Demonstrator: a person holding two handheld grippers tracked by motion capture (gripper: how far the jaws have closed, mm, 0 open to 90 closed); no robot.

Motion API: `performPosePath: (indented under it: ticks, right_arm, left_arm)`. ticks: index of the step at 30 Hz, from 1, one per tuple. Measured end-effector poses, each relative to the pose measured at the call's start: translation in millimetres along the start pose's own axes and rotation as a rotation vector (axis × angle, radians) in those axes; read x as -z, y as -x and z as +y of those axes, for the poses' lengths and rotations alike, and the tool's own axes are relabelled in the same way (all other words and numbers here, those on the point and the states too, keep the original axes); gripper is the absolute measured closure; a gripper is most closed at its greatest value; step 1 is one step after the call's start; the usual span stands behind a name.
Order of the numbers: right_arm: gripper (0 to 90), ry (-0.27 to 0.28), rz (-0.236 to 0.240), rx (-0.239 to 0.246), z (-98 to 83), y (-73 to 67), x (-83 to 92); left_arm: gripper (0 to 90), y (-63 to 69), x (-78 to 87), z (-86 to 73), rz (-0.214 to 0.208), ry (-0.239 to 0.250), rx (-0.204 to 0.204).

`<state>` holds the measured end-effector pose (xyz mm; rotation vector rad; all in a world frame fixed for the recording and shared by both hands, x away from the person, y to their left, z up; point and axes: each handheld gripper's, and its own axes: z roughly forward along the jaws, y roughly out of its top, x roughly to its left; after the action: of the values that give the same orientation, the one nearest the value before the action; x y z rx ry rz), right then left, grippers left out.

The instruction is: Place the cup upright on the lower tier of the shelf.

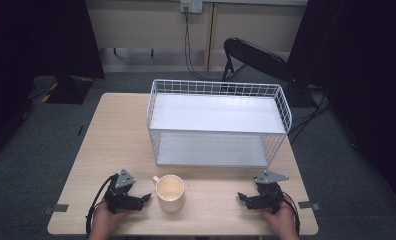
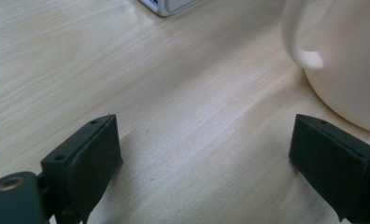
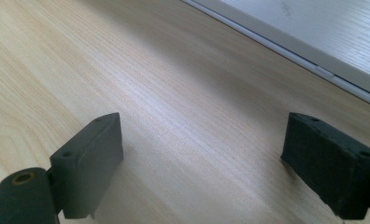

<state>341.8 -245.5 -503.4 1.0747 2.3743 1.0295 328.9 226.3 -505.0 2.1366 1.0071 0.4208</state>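
Nearest the high camera, two hands came in over the front edge of the worktop, each carrying one set of tongs: the left tongs lay just beside a cream mug, their tips pointed at its side but apart from it, and the right tongs lay well apart from the mug, toward the worktop's right side. Behind them stood one white wire rack with two shelves, both bare. The count in this view was one mug, one rack, two tongs and two hands; beyond the worktop stood one dark folding chair. In the left gripper view, the left tongs stood wide open with nothing but wood between the jaws, and the mug sat upright at the right with its handle turned toward the camera, near the right-hand jaw. The likely trouble was here: that jaw could nudge the mug's wall if the tongs moved in off line, sliding or tipping it; a grip on the smooth, rounded wall or on the thin handle alone could slip or let the mug swing. In the right gripper view, the right tongs were also wide open and empty above bare wood, with the rack's lower shelf edge ahead; lifted carelessly, the mug might catch the rack's wire front.
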Motion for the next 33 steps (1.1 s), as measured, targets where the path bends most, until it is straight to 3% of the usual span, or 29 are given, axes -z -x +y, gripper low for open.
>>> performPosePath:
  ticks: [11, 14, 16, 22, 26, 33]
  right_arm:
    - [11.5, 0.0, 0.0, 0.0, 0.0, 0.1, 0.1]
    - [11.5, 0.0, 0.0, 0.0, 0.0, 0.1, 0.0]
    - [11.5, 0.0, 0.0, -0.001, 0.0, 0.1, 0.1]
    - [11.5, 0.0, 0.0, -0.001, 0.0, 0.1, 0.0]
    - [11.5, 0.0, 0.0, -0.001, 0.0, 0.1, 0.0]
    - [11.5, 0.0, 0.001, -0.001, 0.0, 0.1, 0.1]
  left_arm:
    - [8.5, -0.8, -0.6, 1.9, 0.017, -0.011, 0.012]
    - [12.2, -1.1, 0.8, 3.8, 0.028, -0.018, 0.02]
    - [17.9, -1.6, 2.5, 4.2, 0.019, -0.018, 0.019]
    - [22.9, 1.9, 4.4, 7.0, -0.022, -0.003, 0.031]
    - [26.8, 6.9, 6.3, 11.7, -0.045, 0.016, -0.003]
    - [30.9, 11.3, 10.4, 18.5, -0.07, 0.04, -0.02]
